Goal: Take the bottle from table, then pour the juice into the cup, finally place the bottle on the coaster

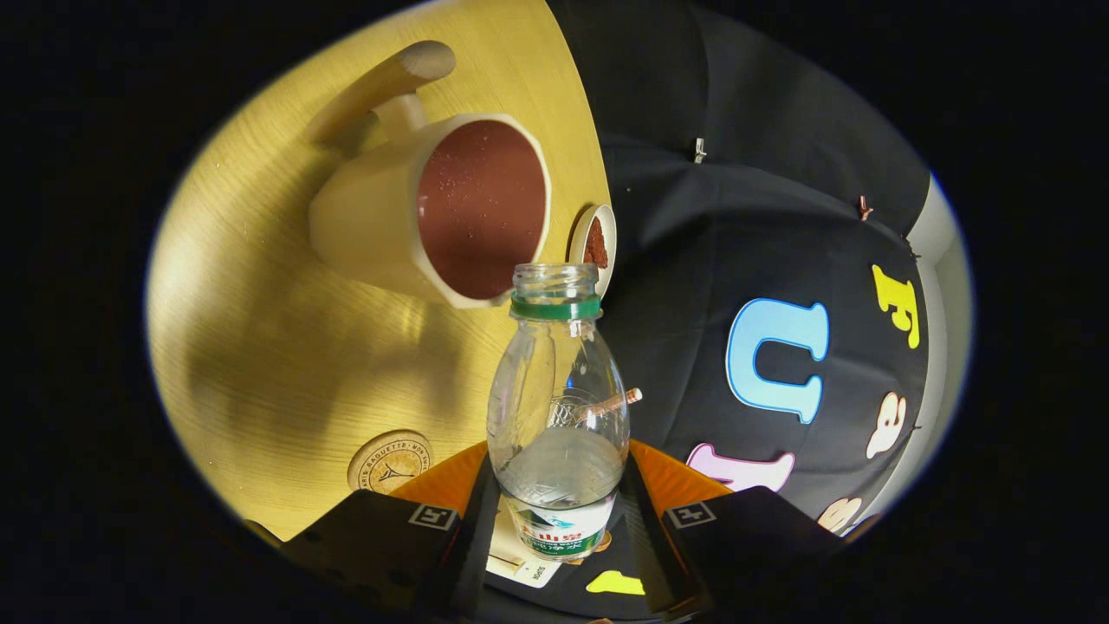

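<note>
The hand-held gripper (559,511) is clamped on the lower body of the clear bottle (559,407), one finger pressing each side. The bottle's long axis runs straight ahead along the fingers, its open green-ringed mouth just short of the rim of the cream cup (433,212), which already holds reddish-brown juice. The bottle looks nearly drained (only a dull film near its base), so pouring seems about finished. The round coaster (390,462) lies on the tabletop (260,347), near the left finger and well back from the cup.
</note>
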The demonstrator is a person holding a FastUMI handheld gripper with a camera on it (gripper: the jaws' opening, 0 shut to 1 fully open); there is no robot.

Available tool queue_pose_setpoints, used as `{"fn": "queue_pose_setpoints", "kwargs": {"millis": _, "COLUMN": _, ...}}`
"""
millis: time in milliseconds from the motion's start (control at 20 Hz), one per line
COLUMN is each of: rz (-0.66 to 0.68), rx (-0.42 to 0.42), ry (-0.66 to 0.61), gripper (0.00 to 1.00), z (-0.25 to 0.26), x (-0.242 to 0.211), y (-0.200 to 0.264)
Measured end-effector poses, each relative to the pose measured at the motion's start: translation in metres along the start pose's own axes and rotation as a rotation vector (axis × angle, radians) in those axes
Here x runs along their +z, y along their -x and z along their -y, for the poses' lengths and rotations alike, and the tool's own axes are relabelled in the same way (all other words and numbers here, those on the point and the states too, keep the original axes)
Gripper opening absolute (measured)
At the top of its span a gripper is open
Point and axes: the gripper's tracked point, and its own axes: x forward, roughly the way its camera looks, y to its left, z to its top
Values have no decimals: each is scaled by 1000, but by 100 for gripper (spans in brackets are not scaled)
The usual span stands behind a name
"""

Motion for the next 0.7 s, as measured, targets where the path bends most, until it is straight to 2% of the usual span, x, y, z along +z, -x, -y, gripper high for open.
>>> {"fn": "queue_pose_setpoints", "kwargs": {"millis": 350, "rz": 16, "rx": -23, "ry": 31, "gripper": 72, "z": 14, "x": 5, "y": 0}}
{"fn": "queue_pose_setpoints", "kwargs": {"millis": 700, "rz": 43, "rx": -45, "ry": 115, "gripper": 72, "z": 22, "x": 8, "y": -2}}
